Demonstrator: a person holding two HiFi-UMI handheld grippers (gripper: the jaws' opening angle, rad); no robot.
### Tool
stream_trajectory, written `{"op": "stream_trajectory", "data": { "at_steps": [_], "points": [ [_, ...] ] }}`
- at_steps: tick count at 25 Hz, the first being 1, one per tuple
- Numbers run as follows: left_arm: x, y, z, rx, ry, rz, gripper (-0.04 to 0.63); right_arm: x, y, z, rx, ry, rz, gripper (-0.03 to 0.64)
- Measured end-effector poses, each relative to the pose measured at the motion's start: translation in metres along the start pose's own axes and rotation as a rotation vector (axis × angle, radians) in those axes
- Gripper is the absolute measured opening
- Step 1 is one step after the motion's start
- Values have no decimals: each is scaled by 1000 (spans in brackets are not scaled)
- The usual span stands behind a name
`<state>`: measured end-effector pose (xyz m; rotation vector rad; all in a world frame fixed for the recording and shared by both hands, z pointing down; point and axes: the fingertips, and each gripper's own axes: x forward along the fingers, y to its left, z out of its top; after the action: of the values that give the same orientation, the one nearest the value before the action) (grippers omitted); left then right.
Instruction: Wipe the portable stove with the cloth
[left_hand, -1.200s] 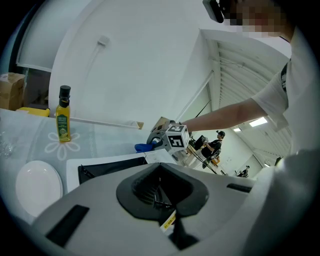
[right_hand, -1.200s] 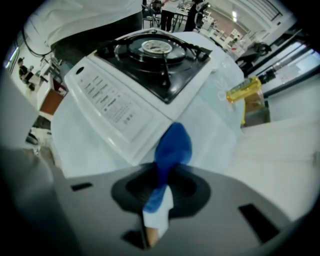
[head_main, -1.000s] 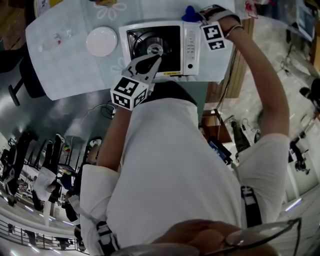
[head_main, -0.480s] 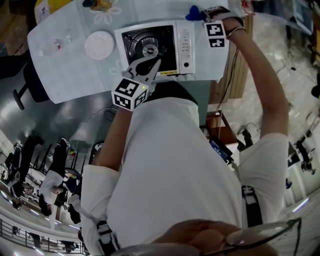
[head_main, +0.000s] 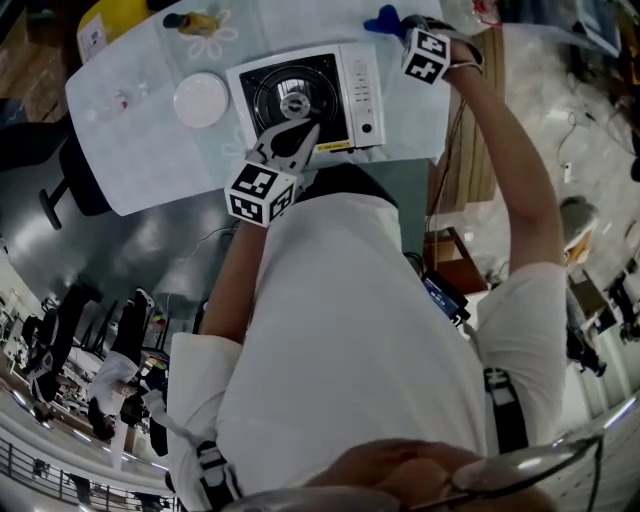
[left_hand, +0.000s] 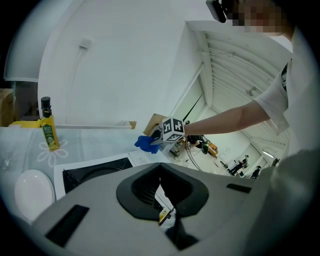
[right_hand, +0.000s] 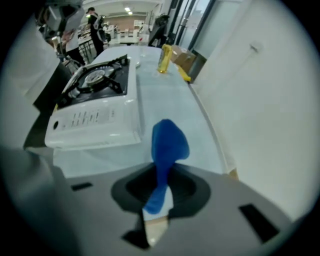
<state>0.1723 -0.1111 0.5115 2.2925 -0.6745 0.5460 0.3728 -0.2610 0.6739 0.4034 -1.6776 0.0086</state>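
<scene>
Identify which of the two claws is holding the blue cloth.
The right claw: the blue cloth is pinched between its tips, beside the stove's control panel. The left claw is shut on nothing, above the stove.

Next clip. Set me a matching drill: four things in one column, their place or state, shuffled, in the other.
1 cloth
2 plate
3 bottle
4 left tongs

A shut, empty
B yellow, upright
C gripped by right tongs
D white, beside stove

Pairs: 1-C, 2-D, 3-B, 4-A
</scene>
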Motion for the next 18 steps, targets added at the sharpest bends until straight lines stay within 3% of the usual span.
{"op": "stream_trajectory", "data": {
  "at_steps": [3,9,18],
  "points": [
    [1,-5,-3,6,3,2,32,5,20,4,46,-24,27,78],
    [1,-10,-14,11,21,5,32,11,59,8,22,-57,40,78],
    [7,-22,-26,27,49,-12,32,10,79,11,17,-96,14,78]
  ]
}}
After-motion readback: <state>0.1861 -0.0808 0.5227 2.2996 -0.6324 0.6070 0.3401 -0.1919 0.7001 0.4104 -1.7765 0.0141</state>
